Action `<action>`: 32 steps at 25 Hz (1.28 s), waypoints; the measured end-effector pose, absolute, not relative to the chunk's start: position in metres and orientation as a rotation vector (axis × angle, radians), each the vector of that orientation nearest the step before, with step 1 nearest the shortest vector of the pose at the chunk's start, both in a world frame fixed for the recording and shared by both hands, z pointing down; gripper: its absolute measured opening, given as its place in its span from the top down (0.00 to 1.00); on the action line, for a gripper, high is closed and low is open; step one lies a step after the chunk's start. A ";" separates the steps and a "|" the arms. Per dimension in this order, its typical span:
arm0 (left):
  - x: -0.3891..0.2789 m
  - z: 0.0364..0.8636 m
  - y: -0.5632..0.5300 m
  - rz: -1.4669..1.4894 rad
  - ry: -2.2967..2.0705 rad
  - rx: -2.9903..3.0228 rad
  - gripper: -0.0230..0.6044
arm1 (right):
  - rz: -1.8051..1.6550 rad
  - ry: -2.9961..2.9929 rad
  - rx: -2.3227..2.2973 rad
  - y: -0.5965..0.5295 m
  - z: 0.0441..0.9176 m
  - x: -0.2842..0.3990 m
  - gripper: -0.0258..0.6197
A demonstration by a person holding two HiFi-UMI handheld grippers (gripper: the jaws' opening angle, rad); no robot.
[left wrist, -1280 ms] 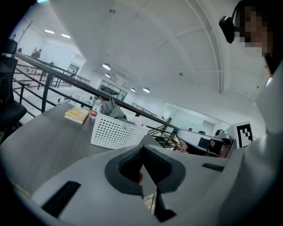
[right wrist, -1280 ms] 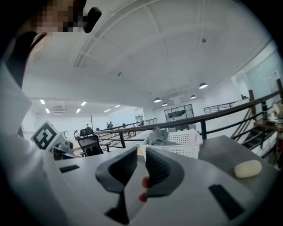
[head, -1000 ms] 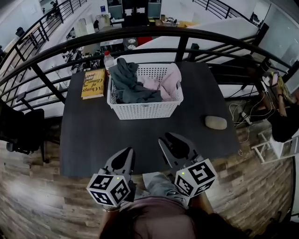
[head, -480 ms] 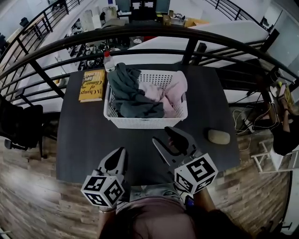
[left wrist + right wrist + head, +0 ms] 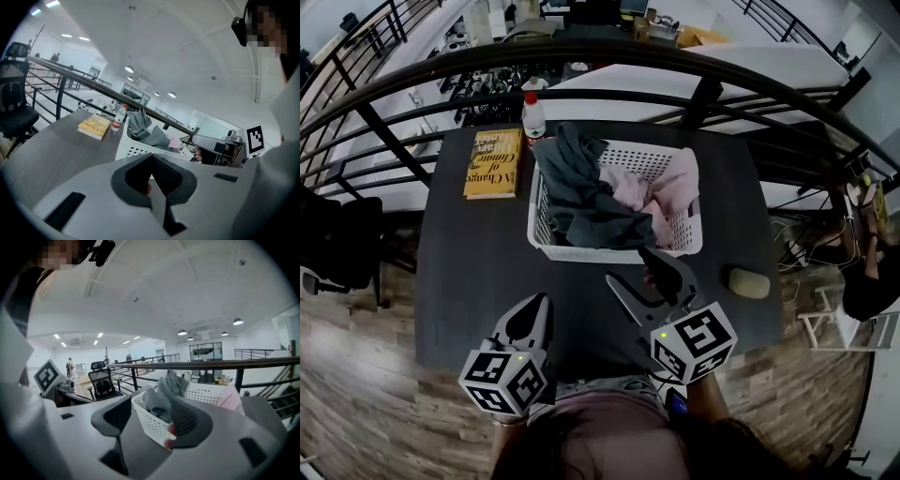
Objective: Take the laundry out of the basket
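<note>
Office mezzanine: railing (image 5: pixel 600 52), office chair (image 5: pixel 337 239)

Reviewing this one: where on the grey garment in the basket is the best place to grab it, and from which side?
Grip the grey garment at its bunched peak over the basket's back-left corner, coming down from above. That fold stands higher than the rim and clear of the pink garment, so the jaws would likely close on it alone.

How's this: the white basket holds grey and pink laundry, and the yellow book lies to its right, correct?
Not quite: the head view shows the yellow book lying to the left of the white basket, not its right. The basket does hold grey laundry and pink laundry.
</note>
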State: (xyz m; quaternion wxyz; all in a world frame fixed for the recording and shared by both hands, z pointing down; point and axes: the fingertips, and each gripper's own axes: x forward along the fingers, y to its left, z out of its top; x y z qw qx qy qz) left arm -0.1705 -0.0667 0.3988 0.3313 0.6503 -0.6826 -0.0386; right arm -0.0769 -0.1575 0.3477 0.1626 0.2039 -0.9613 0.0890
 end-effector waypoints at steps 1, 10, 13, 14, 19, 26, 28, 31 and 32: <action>-0.178 0.399 -0.068 -0.094 -1.779 1.701 0.96 | 0.253 -2.730 0.587 -0.158 0.349 -0.082 0.55; -0.241 0.416 -0.079 -0.099 -1.757 1.666 0.96 | 0.133 -2.558 0.614 -0.183 0.374 -0.130 0.46; -0.256 0.427 -0.078 -0.100 -1.742 1.638 0.96 | 0.118 -2.509 0.594 -0.191 0.382 -0.142 0.44; -0.260 0.432 -0.077 -0.099 -1.736 1.628 0.96 | 0.114 -2.494 0.587 -0.194 0.384 -0.146 0.44; -0.278 0.450 -0.077 -0.089 -1.701 1.599 0.96 | 0.091 -2.412 0.534 -0.201 0.401 -0.163 0.42; -0.299 0.474 -0.079 -0.091 -1.666 1.560 0.96 | 0.079 -2.276 0.469 -0.217 0.426 -0.173 0.40; -0.304 0.480 -0.079 -0.094 -1.659 1.548 0.96 | 0.074 -2.218 0.441 -0.222 0.436 -0.173 0.39; -0.312 0.489 -0.078 -0.101 -1.650 1.524 0.96 | 0.096 -2.150 0.422 -0.230 0.450 -0.172 0.39; -0.314 0.492 -0.078 -0.104 -1.648 1.515 0.96 | 0.105 -2.126 0.413 -0.231 0.455 -0.171 0.38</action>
